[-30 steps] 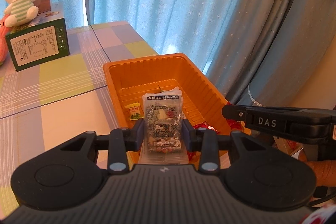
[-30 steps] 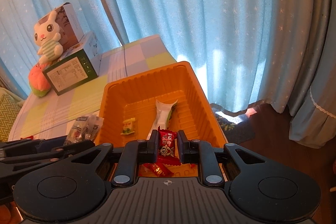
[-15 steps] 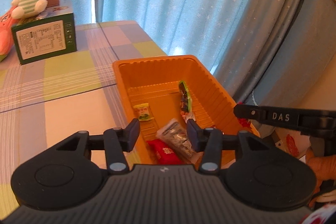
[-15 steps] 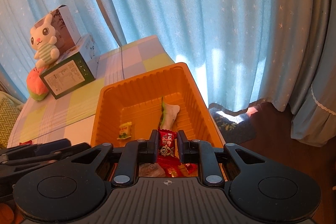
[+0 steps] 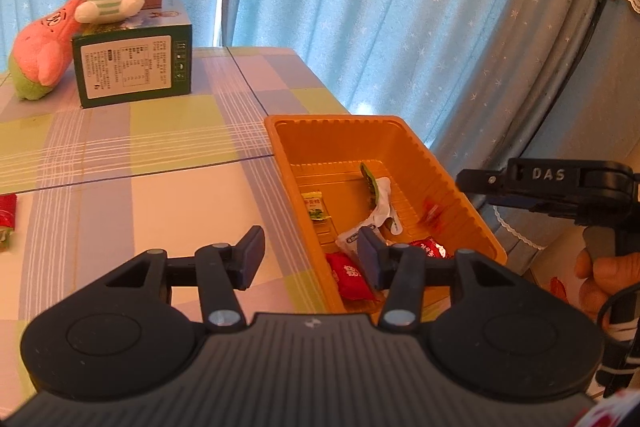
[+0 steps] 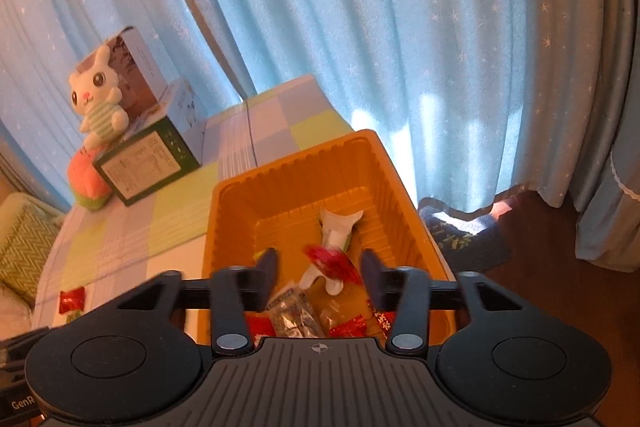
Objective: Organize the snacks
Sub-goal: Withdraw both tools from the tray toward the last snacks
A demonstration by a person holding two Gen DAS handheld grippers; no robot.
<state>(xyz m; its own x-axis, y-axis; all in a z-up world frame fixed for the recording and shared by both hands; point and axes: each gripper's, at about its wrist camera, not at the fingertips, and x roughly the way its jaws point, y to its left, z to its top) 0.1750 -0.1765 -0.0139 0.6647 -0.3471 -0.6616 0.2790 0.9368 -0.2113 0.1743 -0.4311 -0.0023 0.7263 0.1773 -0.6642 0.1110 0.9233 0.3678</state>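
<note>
1. Right gripper (image 6: 318,269): jaws just opened; a blurred red snack packet (image 6: 332,261) is seen unpinched between them, above the orange tray (image 6: 296,167).
2. Left gripper (image 5: 310,257): jaws parted, just widened, nothing held; it is poised over the tray's near left rim.

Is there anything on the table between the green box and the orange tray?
No. In the left wrist view, only bare checked tablecloth runs from the green box to the orange tray. The right wrist view shows the same.
</note>
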